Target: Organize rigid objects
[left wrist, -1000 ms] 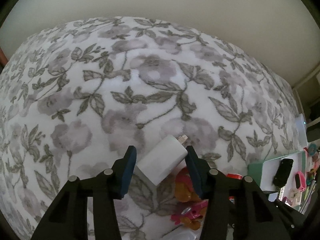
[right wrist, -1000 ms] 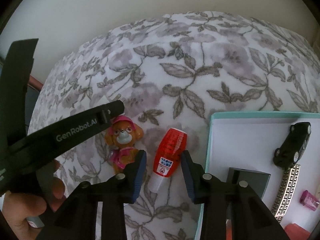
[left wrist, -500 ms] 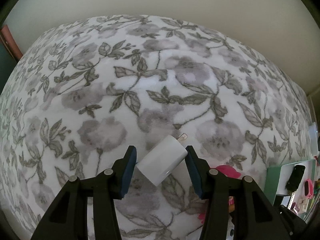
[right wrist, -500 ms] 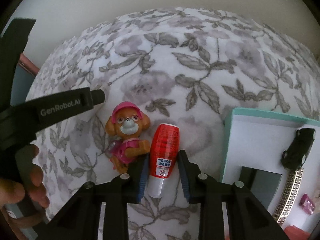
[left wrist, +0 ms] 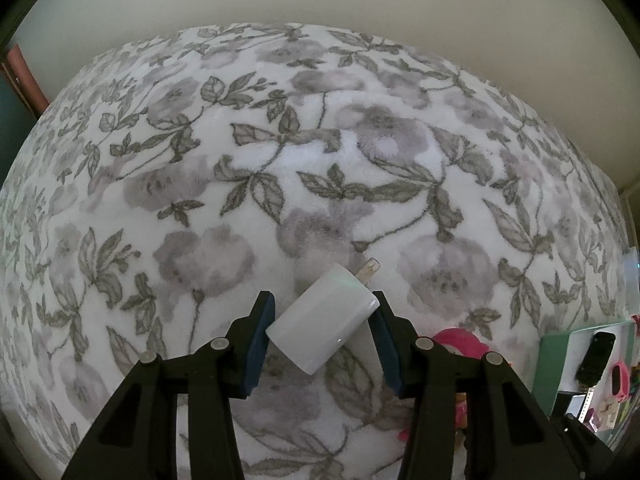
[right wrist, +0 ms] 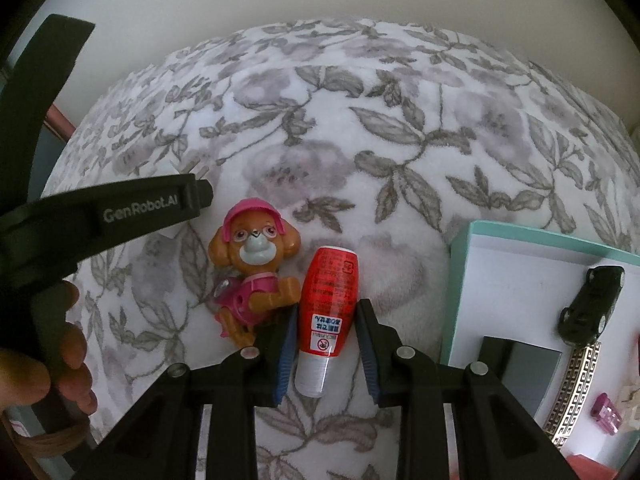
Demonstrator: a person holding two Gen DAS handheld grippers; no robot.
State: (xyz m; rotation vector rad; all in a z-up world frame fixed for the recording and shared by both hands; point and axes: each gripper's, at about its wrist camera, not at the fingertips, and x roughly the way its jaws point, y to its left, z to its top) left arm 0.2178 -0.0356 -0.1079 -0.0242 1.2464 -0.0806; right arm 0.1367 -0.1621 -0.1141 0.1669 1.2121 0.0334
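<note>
Floral blanket (left wrist: pixel 320 152) fills both frames as our left gripper (left wrist: pixel 323 330) clamps a white charger (left wrist: pixel 324 322) and our right gripper (right wrist: pixel 326 344), fingers parted, straddles a red bottle (right wrist: pixel 328 304) at lower centre, likely bound for the box (right wrist: pixel 516 292) at right.

Both wrist cameras look forward and down along their grippers, close over the floral blanket (left wrist: pixel 320 152), the left view catching at lower right of the frame the same teal-rimmed box (right wrist: pixel 520 236) that fills the right view's lower right.
</note>
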